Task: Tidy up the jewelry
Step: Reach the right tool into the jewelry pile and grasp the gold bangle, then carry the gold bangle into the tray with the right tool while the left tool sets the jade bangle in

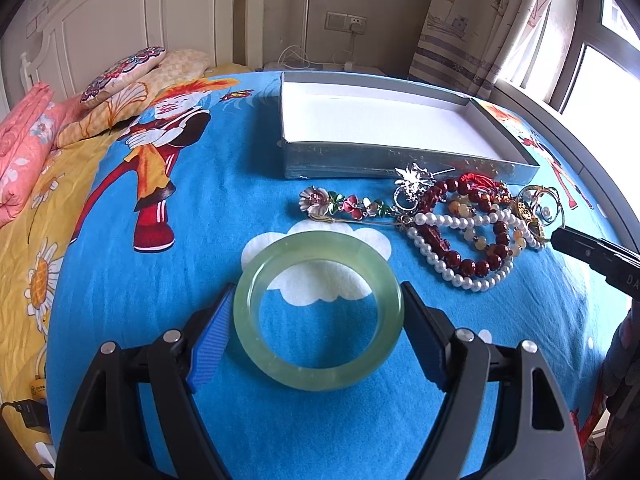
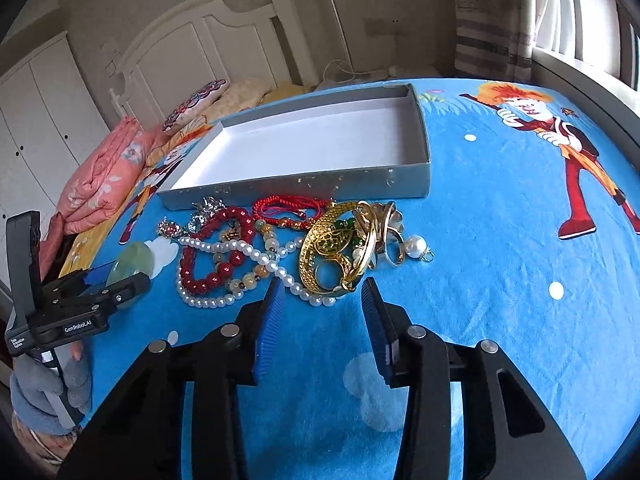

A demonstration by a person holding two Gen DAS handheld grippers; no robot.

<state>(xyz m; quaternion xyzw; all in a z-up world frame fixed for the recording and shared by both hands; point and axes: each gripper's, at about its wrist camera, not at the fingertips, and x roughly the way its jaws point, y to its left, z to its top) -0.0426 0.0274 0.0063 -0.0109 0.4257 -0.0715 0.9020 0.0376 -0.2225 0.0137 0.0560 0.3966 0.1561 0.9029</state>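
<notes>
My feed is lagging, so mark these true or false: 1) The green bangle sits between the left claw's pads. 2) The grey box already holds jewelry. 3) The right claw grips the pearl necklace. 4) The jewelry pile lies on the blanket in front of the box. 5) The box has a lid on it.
1) True: the green bangle sits between the left claw pads.
2) False: the grey box shows only its bare white floor.
3) False: the right claw has nothing between its pads; the pearl necklace lies just ahead.
4) True: the jewelry pile lies on the blanket.
5) False: it is open-topped.
</notes>
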